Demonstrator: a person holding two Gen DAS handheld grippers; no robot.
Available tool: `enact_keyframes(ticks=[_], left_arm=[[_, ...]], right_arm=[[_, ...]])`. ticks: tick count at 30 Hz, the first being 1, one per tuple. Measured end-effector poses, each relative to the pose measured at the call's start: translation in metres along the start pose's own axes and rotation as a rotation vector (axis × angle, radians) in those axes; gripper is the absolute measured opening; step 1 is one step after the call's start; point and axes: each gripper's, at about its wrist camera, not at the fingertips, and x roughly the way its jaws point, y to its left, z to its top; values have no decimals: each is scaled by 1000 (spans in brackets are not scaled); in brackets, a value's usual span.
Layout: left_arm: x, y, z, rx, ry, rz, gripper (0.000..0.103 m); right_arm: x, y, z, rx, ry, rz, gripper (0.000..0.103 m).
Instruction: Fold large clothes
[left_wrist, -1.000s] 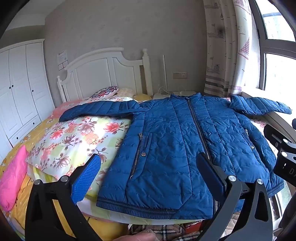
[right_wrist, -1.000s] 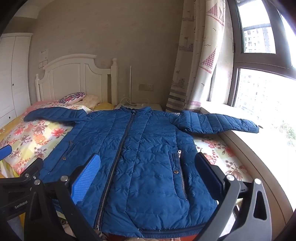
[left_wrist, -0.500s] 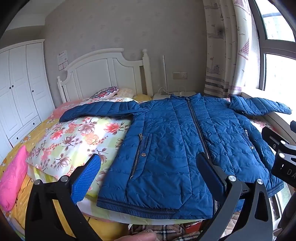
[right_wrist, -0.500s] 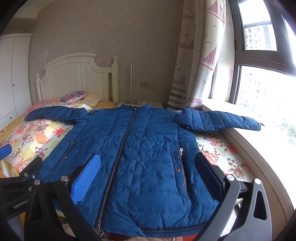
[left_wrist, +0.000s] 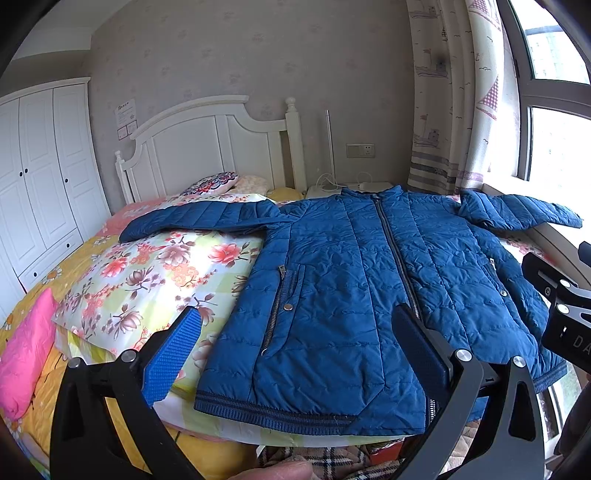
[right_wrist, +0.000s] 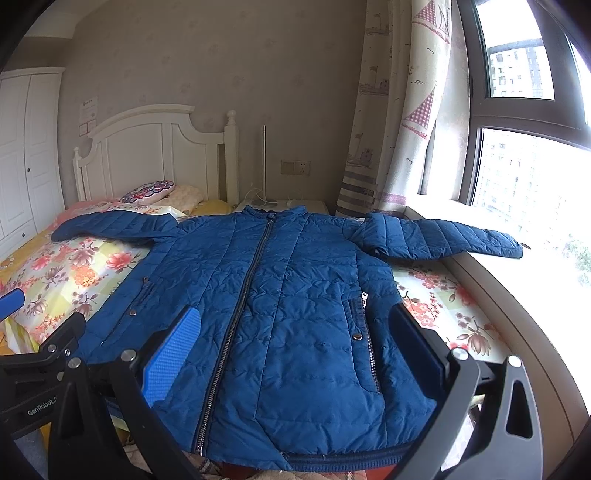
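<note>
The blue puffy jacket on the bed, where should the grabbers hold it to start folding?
Probably by the sleeve cuffs. The blue jacket lies flat, zipped, front up, both sleeves spread sideways. The right gripper could come from the window side for the right sleeve's cuff, the left gripper from the wardrobe side for the left sleeve's cuff. Both are open.

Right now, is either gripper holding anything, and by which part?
Nothing is held. The left gripper and right gripper are both open above the blue jacket, which lies flat and zipped on the bed, sleeves spread.
</note>
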Motion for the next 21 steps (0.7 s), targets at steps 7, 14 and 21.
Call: enact_keyframes(ticks=[7,14,21], left_arm=[[-1,4,0,-11,1,3,99],[-1,5,0,-11,0,0,99],[-1,5,0,-13,1,0,99]], right_arm=[[0,3,-2,-1,4,6,101],[1,2,-2,0,7,9,101],[2,3,-2,1,7,10,101]])
